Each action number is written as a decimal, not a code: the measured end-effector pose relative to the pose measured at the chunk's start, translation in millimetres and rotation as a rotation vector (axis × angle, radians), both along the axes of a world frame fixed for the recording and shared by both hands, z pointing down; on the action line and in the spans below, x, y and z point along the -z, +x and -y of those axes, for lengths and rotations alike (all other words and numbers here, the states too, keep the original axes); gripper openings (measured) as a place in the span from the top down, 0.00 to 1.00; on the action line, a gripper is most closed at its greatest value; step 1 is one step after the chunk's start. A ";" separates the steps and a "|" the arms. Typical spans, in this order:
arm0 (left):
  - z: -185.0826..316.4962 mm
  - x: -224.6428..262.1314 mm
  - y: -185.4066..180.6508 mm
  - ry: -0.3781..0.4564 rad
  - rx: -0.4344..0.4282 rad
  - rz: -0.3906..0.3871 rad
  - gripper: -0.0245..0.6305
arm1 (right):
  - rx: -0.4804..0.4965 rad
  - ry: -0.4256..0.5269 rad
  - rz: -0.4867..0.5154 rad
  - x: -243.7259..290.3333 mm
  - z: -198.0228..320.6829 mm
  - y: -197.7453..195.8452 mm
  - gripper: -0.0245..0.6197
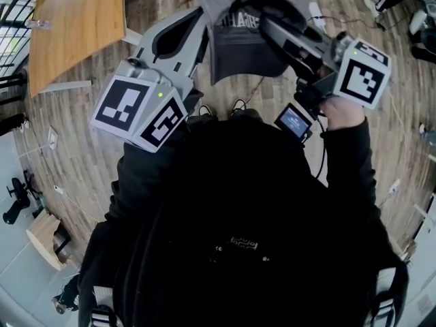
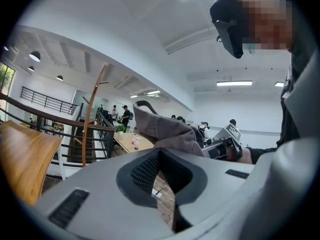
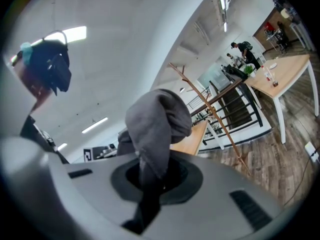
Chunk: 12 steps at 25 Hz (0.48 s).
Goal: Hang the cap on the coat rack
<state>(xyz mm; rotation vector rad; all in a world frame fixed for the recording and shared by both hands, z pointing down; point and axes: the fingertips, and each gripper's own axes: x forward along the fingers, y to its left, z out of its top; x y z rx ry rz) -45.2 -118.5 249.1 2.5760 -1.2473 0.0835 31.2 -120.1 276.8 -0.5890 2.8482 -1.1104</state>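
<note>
A dark grey cap point(image 1: 242, 46) hangs in the air in front of me, held between both grippers. My right gripper point(image 1: 262, 19) is shut on it; in the right gripper view a fold of the cap point(image 3: 157, 121) runs down through the jaws point(image 3: 150, 169). My left gripper point(image 1: 202, 12) looks shut on the cap's other edge, and the cap's fabric point(image 2: 167, 129) rises straight from its closed tips point(image 2: 161, 149). The wooden coat rack point(image 2: 90, 119) stands some way off by the stair railing, and the coat rack point(image 3: 215, 114) also shows beyond the cap.
A wooden table point(image 1: 75, 26) stands to my left. A black stair railing point(image 2: 60, 126) runs behind the rack. A long table with bottles point(image 3: 280, 69) and several people stand far off. Cables lie on the wood floor point(image 1: 409, 148).
</note>
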 end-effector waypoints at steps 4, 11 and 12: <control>-0.4 1.0 0.2 0.008 0.000 0.005 0.95 | 0.003 -0.008 0.019 1.4 0.3 -1.4 0.94; -1.0 -0.2 -0.7 0.014 0.017 0.015 0.95 | 0.031 0.005 0.001 3.9 -1.3 -3.3 0.94; -1.7 0.2 -0.6 0.016 0.016 0.017 0.95 | 0.032 0.007 0.000 4.3 -1.2 -3.3 0.94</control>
